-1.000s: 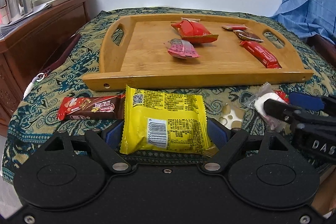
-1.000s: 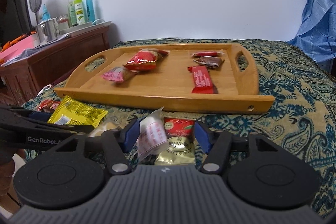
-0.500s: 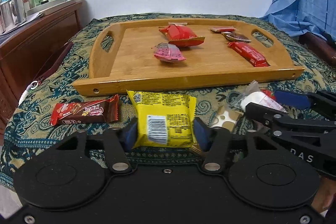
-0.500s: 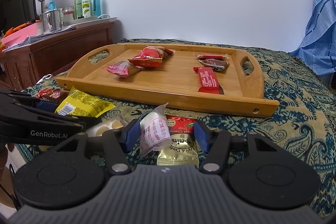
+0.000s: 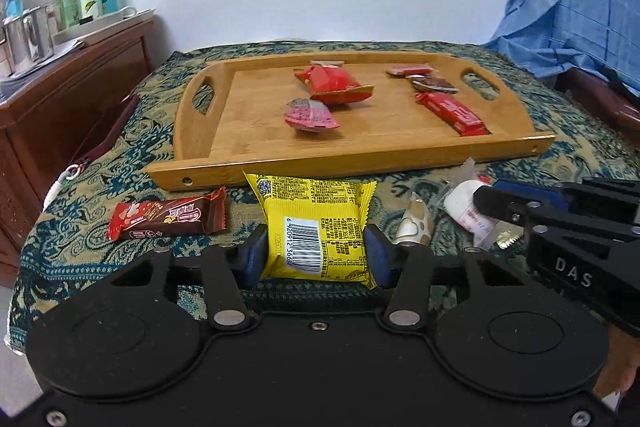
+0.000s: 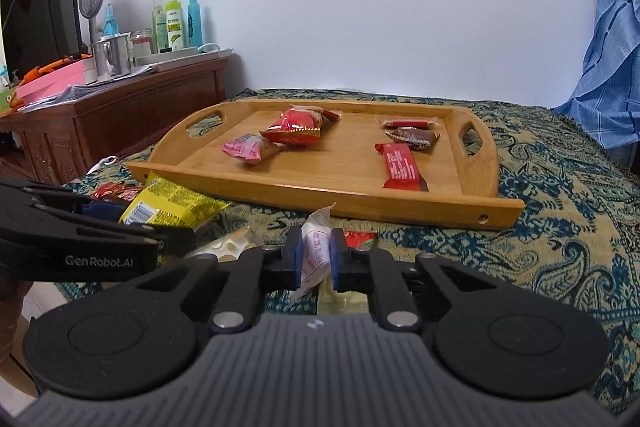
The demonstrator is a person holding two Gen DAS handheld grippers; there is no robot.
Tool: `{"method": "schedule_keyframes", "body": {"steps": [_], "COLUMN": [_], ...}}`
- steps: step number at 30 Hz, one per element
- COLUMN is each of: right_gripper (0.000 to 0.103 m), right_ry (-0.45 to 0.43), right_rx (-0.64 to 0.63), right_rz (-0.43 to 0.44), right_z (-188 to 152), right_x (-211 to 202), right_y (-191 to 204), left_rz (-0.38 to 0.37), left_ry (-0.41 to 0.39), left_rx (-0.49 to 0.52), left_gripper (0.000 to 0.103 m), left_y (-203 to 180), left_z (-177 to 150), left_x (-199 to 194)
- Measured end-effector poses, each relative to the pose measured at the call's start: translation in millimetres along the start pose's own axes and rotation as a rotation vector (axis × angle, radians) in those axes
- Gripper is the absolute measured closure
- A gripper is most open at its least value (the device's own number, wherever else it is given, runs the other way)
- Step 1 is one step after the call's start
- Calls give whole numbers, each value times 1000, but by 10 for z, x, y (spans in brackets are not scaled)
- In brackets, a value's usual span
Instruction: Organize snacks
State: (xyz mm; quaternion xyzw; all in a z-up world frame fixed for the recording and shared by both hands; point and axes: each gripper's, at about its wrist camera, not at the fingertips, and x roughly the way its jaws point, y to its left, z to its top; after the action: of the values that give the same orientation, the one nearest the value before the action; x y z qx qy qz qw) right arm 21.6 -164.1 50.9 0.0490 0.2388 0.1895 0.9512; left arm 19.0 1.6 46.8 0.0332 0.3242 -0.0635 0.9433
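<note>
Left gripper (image 5: 316, 255) clamps the yellow packet (image 5: 316, 227); right gripper (image 6: 316, 259) pinches the white packet (image 6: 316, 251).

Biggest open patch I can see is the front-middle of the wooden tray (image 5: 224, 163), between the pink packet (image 5: 310, 115) and the red bar (image 5: 450, 113). Its raised front rim sits right in my path. Down on the patterned cloth (image 6: 560, 247) the right side is bare; the left is crowded by the brown bar (image 5: 168, 219).
</note>
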Motion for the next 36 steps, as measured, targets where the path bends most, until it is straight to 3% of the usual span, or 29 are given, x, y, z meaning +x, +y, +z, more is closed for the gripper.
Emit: {"method": "schedule_keyframes", "body": {"steps": [16, 36], "right_gripper": [88, 88], "right_ry": [-1, -67], "right_rx": [36, 79], "right_rz": [22, -2], "right_z": [-23, 127], "right_x": [-244, -416], "right_y": [-20, -124], "left_rz": [-56, -48], "left_ry": [-15, -85], "left_rx": [25, 30], "left_gripper": [55, 55], "left_y": [-99, -132], "left_z": [-52, 142], "left_x": [-280, -501]}}
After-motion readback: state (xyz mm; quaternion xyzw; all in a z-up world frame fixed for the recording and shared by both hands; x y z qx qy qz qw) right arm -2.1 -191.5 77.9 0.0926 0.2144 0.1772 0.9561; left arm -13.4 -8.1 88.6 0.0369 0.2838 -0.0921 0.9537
